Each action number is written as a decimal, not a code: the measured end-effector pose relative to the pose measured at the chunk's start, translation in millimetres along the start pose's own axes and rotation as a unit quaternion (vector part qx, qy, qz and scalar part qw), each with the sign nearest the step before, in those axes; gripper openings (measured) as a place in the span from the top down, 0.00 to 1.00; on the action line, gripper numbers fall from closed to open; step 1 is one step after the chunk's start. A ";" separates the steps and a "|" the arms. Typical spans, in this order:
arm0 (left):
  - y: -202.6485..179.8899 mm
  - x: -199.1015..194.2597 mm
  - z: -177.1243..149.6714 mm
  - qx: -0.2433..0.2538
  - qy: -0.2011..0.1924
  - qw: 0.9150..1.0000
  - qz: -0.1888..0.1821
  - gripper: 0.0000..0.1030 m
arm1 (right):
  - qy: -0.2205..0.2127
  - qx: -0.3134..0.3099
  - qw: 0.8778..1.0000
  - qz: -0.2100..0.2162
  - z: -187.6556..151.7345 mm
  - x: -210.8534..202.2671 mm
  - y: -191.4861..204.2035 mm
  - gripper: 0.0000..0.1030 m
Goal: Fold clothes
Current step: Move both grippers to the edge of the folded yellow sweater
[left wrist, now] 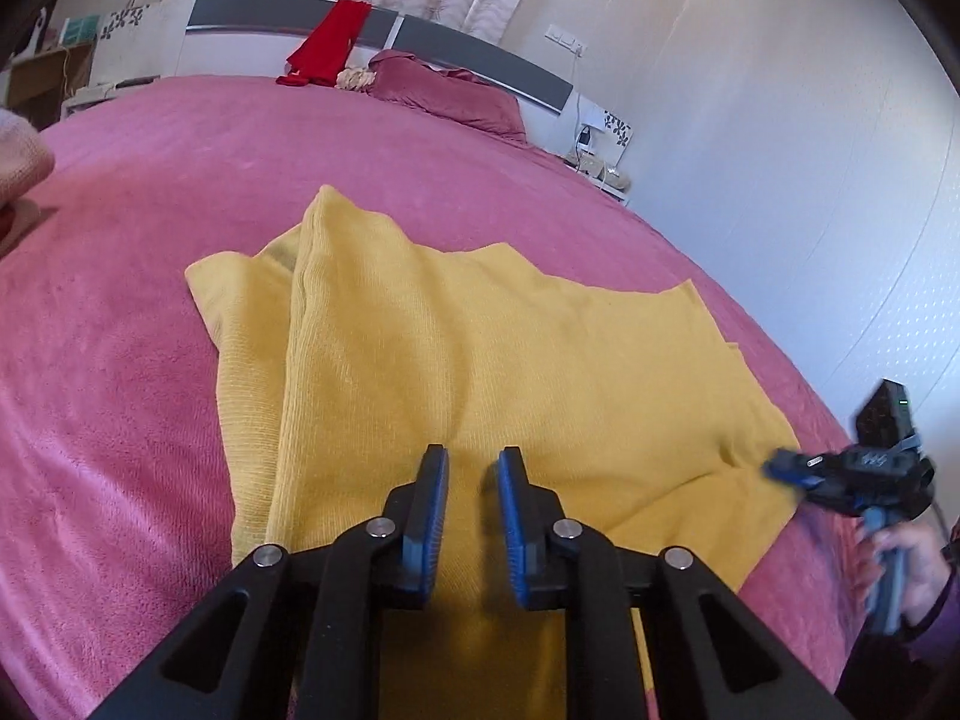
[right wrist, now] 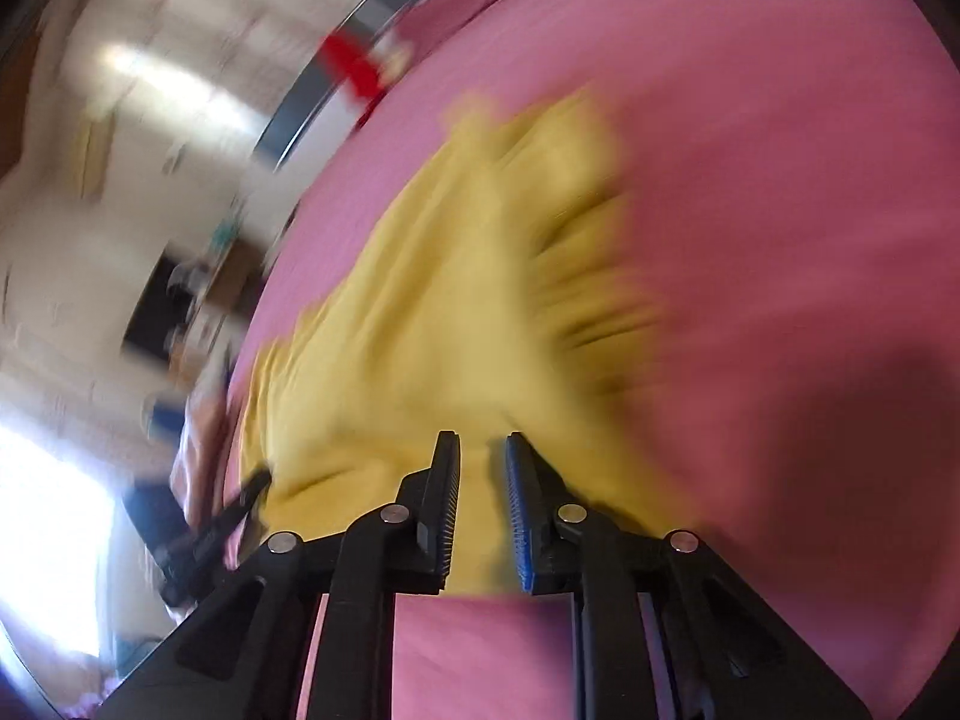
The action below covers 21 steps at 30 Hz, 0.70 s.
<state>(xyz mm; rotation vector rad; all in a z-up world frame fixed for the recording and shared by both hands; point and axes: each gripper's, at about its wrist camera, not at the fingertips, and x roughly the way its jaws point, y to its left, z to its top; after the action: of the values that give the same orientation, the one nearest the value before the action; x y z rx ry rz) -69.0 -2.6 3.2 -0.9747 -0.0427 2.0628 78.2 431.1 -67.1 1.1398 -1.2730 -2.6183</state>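
Note:
A yellow knitted garment [left wrist: 456, 354] lies partly folded on the pink bedspread [left wrist: 120, 360], with one flap laid over its left side. My left gripper [left wrist: 473, 462] is open and empty, its fingers just above the garment's near part. My right gripper [right wrist: 483, 444] is open at the garment's near edge [right wrist: 456, 312]; that view is heavily motion-blurred. The right gripper also shows in the left wrist view [left wrist: 780, 468], at the garment's right corner, held by a hand. The left gripper shows blurred at the left of the right wrist view [right wrist: 240, 510].
A headboard [left wrist: 384, 30] with a red garment [left wrist: 327, 42] draped on it stands at the far end, beside a maroon pillow [left wrist: 444, 90]. A pale pink cloth [left wrist: 18, 156] sits at the left edge. A white wall [left wrist: 780, 150] runs along the bed's right side.

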 end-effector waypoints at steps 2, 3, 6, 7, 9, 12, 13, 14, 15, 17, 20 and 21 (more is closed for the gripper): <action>-7.0 1.4 0.5 0.012 0.002 1.000 0.005 0.78 | -0.027 0.000 1.000 0.005 6.8 -38.5 -18.7 0.62; -10.5 2.2 1.0 0.017 0.002 1.000 0.008 0.77 | -0.014 -0.018 1.000 0.015 8.4 -45.3 -19.0 0.54; -14.0 -2.6 -1.2 0.020 0.002 1.000 0.017 0.77 | 0.036 -0.095 0.995 0.010 7.1 -48.3 -5.9 0.41; -14.0 -3.9 -1.9 0.019 0.003 1.000 0.019 0.77 | 0.052 -0.141 0.989 -0.009 4.3 -41.7 2.5 0.41; -14.3 -8.1 -4.2 0.016 0.003 1.000 0.024 0.77 | 0.079 -0.209 0.974 -0.045 0.0 -27.6 13.1 0.41; -13.5 -10.5 -6.8 0.013 0.001 1.000 0.025 0.77 | 0.100 -0.246 0.962 -0.067 -1.1 -11.5 13.1 0.44; -13.3 -10.0 -6.8 0.013 0.001 1.000 0.025 0.77 | 0.098 -0.254 0.960 -0.061 -1.3 -9.9 13.1 0.48; -13.2 -8.9 -6.3 0.012 0.001 1.000 0.025 0.77 | 0.101 -0.264 0.958 -0.046 -1.7 -7.9 14.2 0.54; -12.9 -8.4 -6.3 0.012 0.002 1.000 0.025 0.77 | 0.106 -0.281 0.953 -0.043 -3.5 -4.8 17.8 0.57; -12.2 -8.4 -7.1 0.010 0.001 1.000 0.023 0.77 | 0.113 -0.322 0.939 -0.037 -7.3 -0.9 27.3 0.64; -10.8 -9.8 -7.6 0.006 0.000 1.000 0.019 0.77 | 0.120 -0.393 0.911 -0.028 -13.7 1.3 44.9 0.65; -10.6 -9.8 -7.5 0.006 0.000 1.000 0.019 0.77 | 0.123 -0.416 0.901 -0.025 -15.8 2.0 50.8 0.65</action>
<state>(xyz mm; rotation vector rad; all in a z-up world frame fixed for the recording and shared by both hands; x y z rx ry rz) -53.5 -4.8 7.8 -0.9761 -0.0127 2.0948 72.1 385.9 -39.7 1.2331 -0.0243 -2.4739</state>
